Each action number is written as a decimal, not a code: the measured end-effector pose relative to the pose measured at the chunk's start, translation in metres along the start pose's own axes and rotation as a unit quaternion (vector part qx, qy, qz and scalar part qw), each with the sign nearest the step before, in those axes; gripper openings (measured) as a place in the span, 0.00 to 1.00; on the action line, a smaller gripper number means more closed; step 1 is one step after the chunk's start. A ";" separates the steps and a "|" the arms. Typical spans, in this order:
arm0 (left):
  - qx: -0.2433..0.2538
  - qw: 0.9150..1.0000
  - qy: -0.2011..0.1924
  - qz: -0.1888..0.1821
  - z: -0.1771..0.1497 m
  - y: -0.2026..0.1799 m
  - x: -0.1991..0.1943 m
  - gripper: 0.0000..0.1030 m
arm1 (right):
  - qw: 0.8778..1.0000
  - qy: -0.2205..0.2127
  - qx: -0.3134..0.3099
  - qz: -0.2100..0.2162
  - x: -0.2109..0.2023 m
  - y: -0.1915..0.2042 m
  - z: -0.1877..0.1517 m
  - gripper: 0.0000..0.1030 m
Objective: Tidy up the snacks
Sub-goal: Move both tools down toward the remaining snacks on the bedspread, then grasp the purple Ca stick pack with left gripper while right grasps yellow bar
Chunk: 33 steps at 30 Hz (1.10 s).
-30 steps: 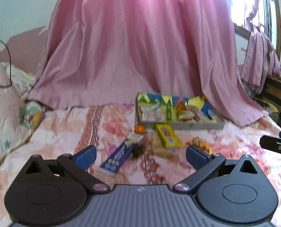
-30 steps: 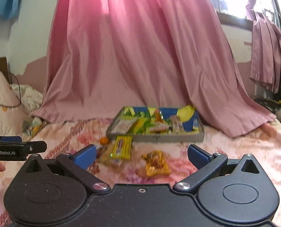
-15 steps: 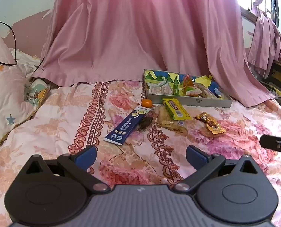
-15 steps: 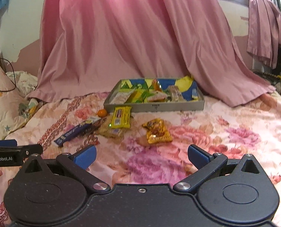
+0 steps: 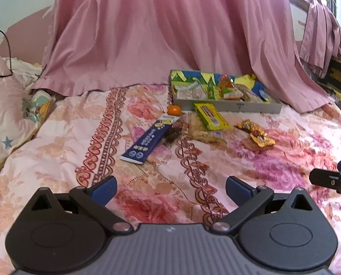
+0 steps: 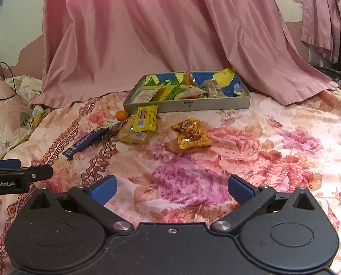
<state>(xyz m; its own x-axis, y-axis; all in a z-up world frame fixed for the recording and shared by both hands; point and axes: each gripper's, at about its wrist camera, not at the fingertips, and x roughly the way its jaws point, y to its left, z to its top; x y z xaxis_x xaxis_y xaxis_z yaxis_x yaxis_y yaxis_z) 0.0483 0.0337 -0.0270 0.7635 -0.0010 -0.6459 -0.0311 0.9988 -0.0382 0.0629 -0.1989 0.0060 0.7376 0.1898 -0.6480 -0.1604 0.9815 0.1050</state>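
A grey tray (image 5: 230,106) (image 6: 188,105) holding several snack packets lies on the floral bedspread by the pink curtain. In front of it lie a small orange fruit (image 5: 173,110) (image 6: 121,114), a long blue packet (image 5: 149,141) (image 6: 87,141), a yellow-green bar (image 5: 210,116) (image 6: 145,118) on a clear biscuit packet (image 5: 204,133) (image 6: 133,135), a small dark sweet (image 5: 173,134), and a gold packet (image 5: 256,133) (image 6: 191,134). My left gripper (image 5: 170,186) and my right gripper (image 6: 171,189) are both open and empty, well short of the snacks.
A pink curtain (image 5: 165,29) hangs behind the tray onto the bed. Pillows (image 5: 7,105) lie at the left. The right gripper's tip (image 5: 331,180) shows at the left wrist view's right edge; the left gripper's tip (image 6: 16,175) at the right wrist view's left edge.
Both grippers have tilted downward and moved closer to the bed, so the snacks and tray now sit lower and larger in view. Both jaws have stayed open.
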 end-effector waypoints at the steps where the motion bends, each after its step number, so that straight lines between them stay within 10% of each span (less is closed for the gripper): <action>1: 0.003 1.000 0.003 0.000 0.000 0.000 0.002 1.00 | 1.000 0.001 0.001 0.001 0.001 0.000 0.000 0.99; 16: 0.023 0.999 0.019 -0.021 0.022 0.012 0.049 1.00 | 0.998 -0.012 -0.032 0.052 0.031 0.011 0.020 0.99; 33: 0.097 0.992 0.064 -0.044 0.076 0.044 0.144 1.00 | 0.995 -0.003 -0.053 0.079 0.175 0.032 0.064 0.99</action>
<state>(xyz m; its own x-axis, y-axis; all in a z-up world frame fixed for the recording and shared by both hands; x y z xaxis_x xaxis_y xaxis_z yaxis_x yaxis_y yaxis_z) 0.2057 0.0818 -0.0638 0.6693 -0.0830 -0.7384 0.1672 0.9851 0.0408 0.2291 -0.1321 -0.0554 0.7013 0.3417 -0.6256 -0.3430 0.9311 0.1240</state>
